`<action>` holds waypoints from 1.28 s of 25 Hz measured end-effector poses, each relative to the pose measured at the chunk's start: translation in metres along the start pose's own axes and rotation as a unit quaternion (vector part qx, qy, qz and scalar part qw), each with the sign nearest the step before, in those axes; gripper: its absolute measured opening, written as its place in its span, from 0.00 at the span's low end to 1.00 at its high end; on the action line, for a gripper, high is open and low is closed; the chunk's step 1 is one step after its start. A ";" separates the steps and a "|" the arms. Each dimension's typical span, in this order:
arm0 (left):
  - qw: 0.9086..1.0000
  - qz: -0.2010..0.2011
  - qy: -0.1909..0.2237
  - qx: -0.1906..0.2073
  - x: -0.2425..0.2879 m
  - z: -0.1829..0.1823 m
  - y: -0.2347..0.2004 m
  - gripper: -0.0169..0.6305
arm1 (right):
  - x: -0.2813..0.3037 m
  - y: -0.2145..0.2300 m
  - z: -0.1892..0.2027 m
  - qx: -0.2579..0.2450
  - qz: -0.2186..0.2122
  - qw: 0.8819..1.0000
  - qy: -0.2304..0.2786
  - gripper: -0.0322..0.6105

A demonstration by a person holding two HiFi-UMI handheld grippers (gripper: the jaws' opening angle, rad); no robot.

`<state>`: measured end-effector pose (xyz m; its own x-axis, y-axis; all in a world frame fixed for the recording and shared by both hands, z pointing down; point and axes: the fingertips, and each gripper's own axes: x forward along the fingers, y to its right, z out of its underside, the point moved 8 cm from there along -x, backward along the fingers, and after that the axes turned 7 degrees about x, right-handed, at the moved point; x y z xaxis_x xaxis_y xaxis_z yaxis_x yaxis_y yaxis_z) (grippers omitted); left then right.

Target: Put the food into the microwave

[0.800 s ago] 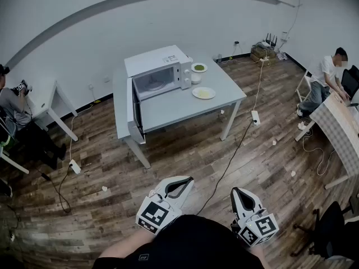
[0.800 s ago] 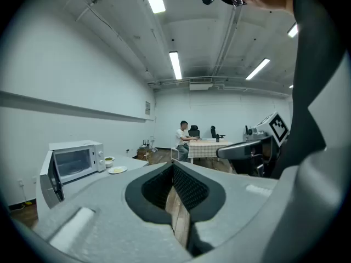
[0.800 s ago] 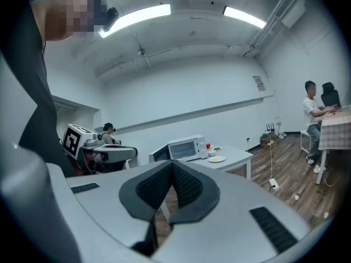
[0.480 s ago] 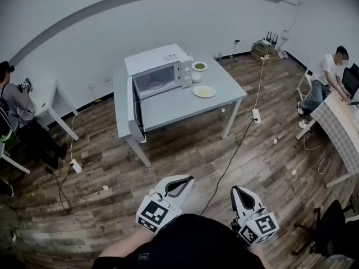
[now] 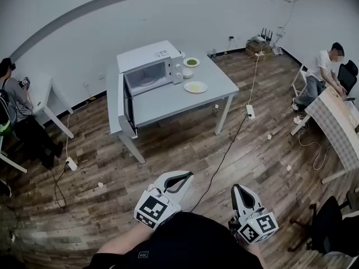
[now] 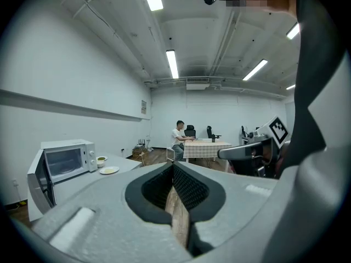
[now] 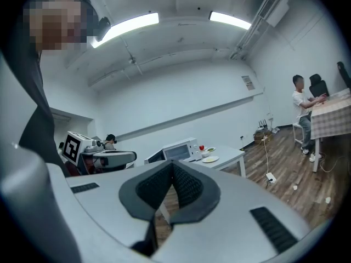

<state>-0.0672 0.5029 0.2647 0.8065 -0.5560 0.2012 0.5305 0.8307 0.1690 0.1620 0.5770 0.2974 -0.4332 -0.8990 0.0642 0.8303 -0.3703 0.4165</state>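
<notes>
A white microwave (image 5: 147, 67) stands on the grey table (image 5: 168, 106) with its door (image 5: 128, 102) swung open and nothing but the turntable inside. Right of it lie a plate of yellow food (image 5: 195, 87), a bowl of green food (image 5: 191, 62) and a small white cup (image 5: 187, 72). My left gripper (image 5: 187, 176) and right gripper (image 5: 236, 190) hang low near my body, far from the table, both shut with nothing in them. The left gripper view shows the microwave (image 6: 63, 160) and plate (image 6: 109, 170) beyond the shut left gripper (image 6: 173, 166). The right gripper (image 7: 173, 166) points at the microwave (image 7: 178, 151).
Wooden floor lies between me and the table, crossed by a black cable (image 5: 221, 161) and power strips (image 5: 247, 112). A person (image 5: 11, 97) sits at a desk on the left. Another person (image 5: 324, 72) sits at a checkered table (image 5: 336, 122) on the right. An office chair (image 5: 325, 228) stands at bottom right.
The table and microwave have shifted slightly left and up in the head view. Both grippers keep their places near my body and stay shut.
</notes>
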 end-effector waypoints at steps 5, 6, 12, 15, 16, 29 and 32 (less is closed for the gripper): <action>1.000 -0.017 -0.001 -0.002 0.018 -0.010 0.020 0.04 | -0.034 0.019 0.003 -0.024 0.000 1.000 -0.003 0.07; 1.000 -0.021 -0.002 -0.004 0.021 -0.011 0.023 0.04 | -0.040 0.022 0.004 -0.029 -0.001 1.000 -0.006 0.07; 1.000 -0.025 -0.003 -0.010 0.038 -0.020 0.036 0.04 | -0.049 0.045 0.001 -0.019 -0.008 1.000 -0.005 0.07; 1.000 -0.020 -0.008 -0.010 0.048 -0.017 0.038 0.04 | -0.040 0.054 -0.001 -0.017 -0.013 1.000 -0.001 0.07; 1.000 -0.019 -0.008 -0.011 0.052 -0.016 0.037 0.04 | -0.035 0.056 -0.002 -0.016 -0.017 1.000 -0.002 0.08; 0.999 -0.028 0.006 -0.039 0.110 0.008 -0.045 0.04 | 0.044 0.090 -0.015 -0.035 -0.013 0.998 -0.049 0.08; 0.999 -0.026 0.003 -0.045 0.132 0.014 -0.075 0.04 | 0.076 0.105 -0.024 -0.036 -0.010 0.998 -0.052 0.08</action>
<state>-0.0037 0.3669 0.2919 0.7789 -0.5980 0.1890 0.5922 0.8005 0.0922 0.2245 0.4645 0.3241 -0.4807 -0.8638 0.1511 0.8426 -0.4072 0.3525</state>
